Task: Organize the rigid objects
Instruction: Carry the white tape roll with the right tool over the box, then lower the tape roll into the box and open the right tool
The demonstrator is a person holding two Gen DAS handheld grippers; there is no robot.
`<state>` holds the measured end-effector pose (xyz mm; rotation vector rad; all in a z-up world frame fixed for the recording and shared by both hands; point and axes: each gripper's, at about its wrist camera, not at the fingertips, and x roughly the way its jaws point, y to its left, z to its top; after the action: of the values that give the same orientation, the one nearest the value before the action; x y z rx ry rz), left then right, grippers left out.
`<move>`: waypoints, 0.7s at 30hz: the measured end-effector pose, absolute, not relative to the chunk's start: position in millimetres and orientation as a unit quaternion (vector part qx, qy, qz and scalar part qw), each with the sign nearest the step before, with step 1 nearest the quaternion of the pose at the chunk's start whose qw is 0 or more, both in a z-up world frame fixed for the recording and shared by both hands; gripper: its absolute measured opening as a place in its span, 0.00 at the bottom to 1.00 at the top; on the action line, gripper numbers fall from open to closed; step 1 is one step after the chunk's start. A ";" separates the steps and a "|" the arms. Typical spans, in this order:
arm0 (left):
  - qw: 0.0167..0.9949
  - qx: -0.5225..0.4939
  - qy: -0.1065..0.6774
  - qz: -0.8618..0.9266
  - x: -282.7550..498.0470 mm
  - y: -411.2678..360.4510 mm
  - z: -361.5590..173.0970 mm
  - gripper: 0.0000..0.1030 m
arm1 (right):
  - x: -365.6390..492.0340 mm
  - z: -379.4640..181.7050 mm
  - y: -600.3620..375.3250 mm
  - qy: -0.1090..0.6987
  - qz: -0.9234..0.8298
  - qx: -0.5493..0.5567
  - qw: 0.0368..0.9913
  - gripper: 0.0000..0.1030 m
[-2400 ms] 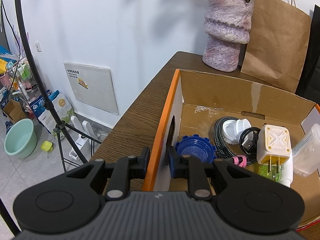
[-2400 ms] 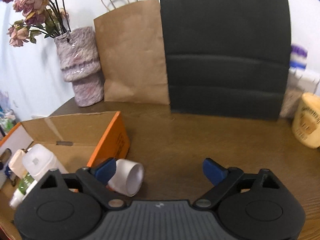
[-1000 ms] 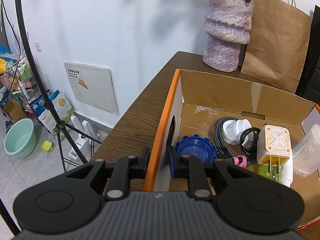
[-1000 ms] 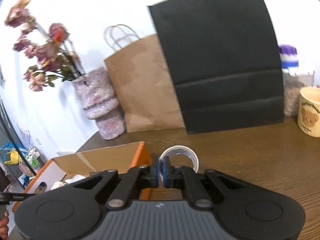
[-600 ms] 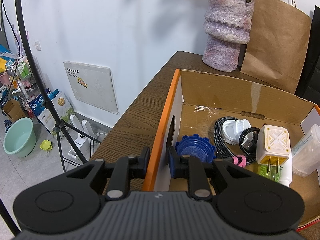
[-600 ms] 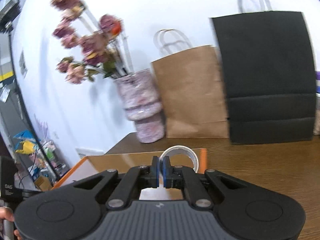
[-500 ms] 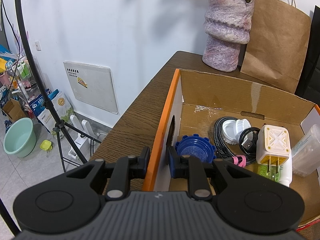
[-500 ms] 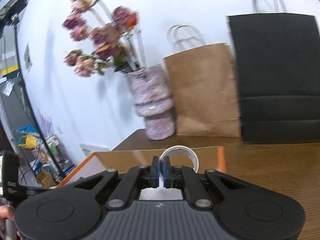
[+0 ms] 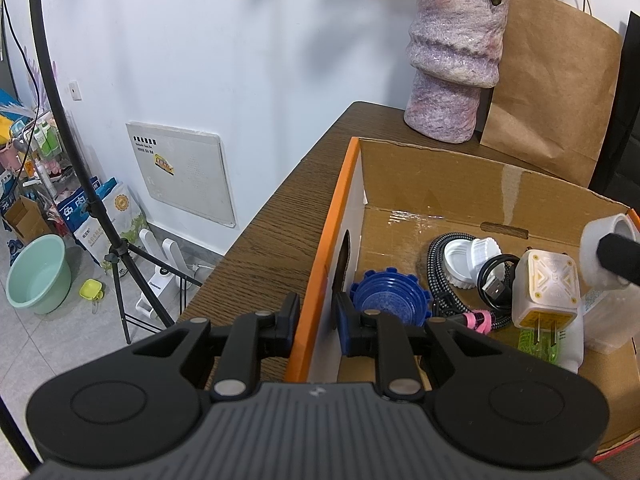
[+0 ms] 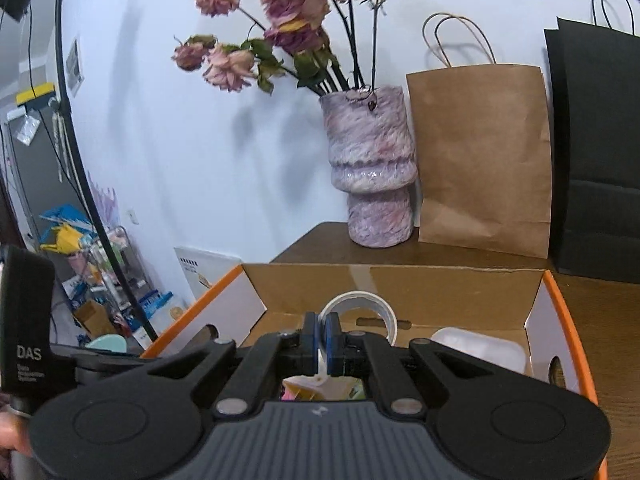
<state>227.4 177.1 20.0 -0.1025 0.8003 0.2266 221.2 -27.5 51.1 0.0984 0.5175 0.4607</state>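
Right wrist view: the right gripper point(image 10: 320, 342) has its jaws clenched on the rim of a white tape roll point(image 10: 362, 308), held above the open cardboard box point(image 9: 440, 188) at the surface's left edge. Left gripper point(image 9: 316, 320) clamps the box's orange-edged side wall. Already inside: a blue gear-shaped lid point(image 9: 390, 300), a braided cable point(image 9: 436, 268), a white plug adapter point(image 9: 546, 288) and a white cap point(image 9: 460, 258). Judging from this, the roll only needs lowering and releasing.
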 end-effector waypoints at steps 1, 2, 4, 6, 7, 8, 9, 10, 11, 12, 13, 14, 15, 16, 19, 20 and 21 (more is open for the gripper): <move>0.913 -0.049 0.389 0.110 227.4 176.5 19.9 0.19 | 219.9 50.6 -24.0 0.255 0.222 0.045 0.940 0.03; 0.913 -0.049 0.389 0.110 227.4 176.8 19.8 0.19 | 218.2 50.1 -21.3 0.255 0.218 0.042 0.941 0.03; 0.913 -0.049 0.389 0.110 227.1 176.8 19.7 0.19 | 216.2 49.4 -15.5 0.255 0.210 0.034 0.943 0.03; 0.913 -0.049 0.389 0.110 227.0 176.6 19.6 0.19 | 214.3 49.4 -10.0 0.254 0.203 0.026 0.945 0.03; 0.913 -0.049 0.389 0.110 227.0 176.8 19.7 0.19 | 214.4 49.0 -7.0 0.255 0.200 0.022 0.946 0.03; 0.913 -0.049 0.389 0.110 227.1 176.9 19.8 0.19 | 214.4 48.8 -4.2 0.255 0.196 0.018 0.947 0.03; 0.913 -0.049 0.389 0.109 227.0 176.7 19.7 0.19 | 214.3 48.9 -1.4 0.254 0.191 0.012 0.948 0.03; 0.913 -0.049 0.389 0.109 227.0 176.5 19.6 0.19 | 214.3 48.9 1.3 0.253 0.188 0.007 0.949 0.03; 0.913 -0.050 0.389 0.108 226.4 176.7 19.5 0.19 | 214.1 49.0 3.3 0.252 0.184 0.002 0.950 0.03; 0.913 -0.050 0.389 0.108 226.2 176.7 19.4 0.19 | 213.9 49.0 4.7 0.251 0.181 -0.002 0.951 0.03; 0.913 -0.051 0.390 0.108 225.9 177.0 19.3 0.19 | 214.2 49.2 6.1 0.251 0.177 -0.005 0.952 0.03; 0.913 -0.051 0.390 0.107 225.8 177.5 19.4 0.19 | 214.9 49.0 6.4 0.252 0.173 -0.007 0.952 0.03; 0.913 -0.052 0.390 0.107 225.7 177.9 19.5 0.19 | 215.5 48.8 5.3 0.253 0.168 -0.006 0.953 0.05; 0.913 -0.052 0.390 0.107 225.4 178.1 19.6 0.19 | 216.4 48.9 3.7 0.254 0.163 -0.004 0.953 0.10; 0.913 -0.051 0.390 0.107 225.4 178.2 19.6 0.20 | 217.9 49.0 -2.2 0.254 0.143 -0.002 0.957 0.51; 0.913 -0.052 0.390 0.107 225.5 178.1 19.6 0.20 | 217.3 49.3 -4.9 0.251 0.139 -0.001 0.958 0.59; 0.913 -0.051 0.390 0.107 225.7 178.0 19.7 0.20 | 217.1 49.4 -7.0 0.249 0.136 -0.003 0.959 0.64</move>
<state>225.7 178.0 19.7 -0.1055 0.8030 0.2210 217.1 -7.0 49.4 -0.0053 0.5058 0.2752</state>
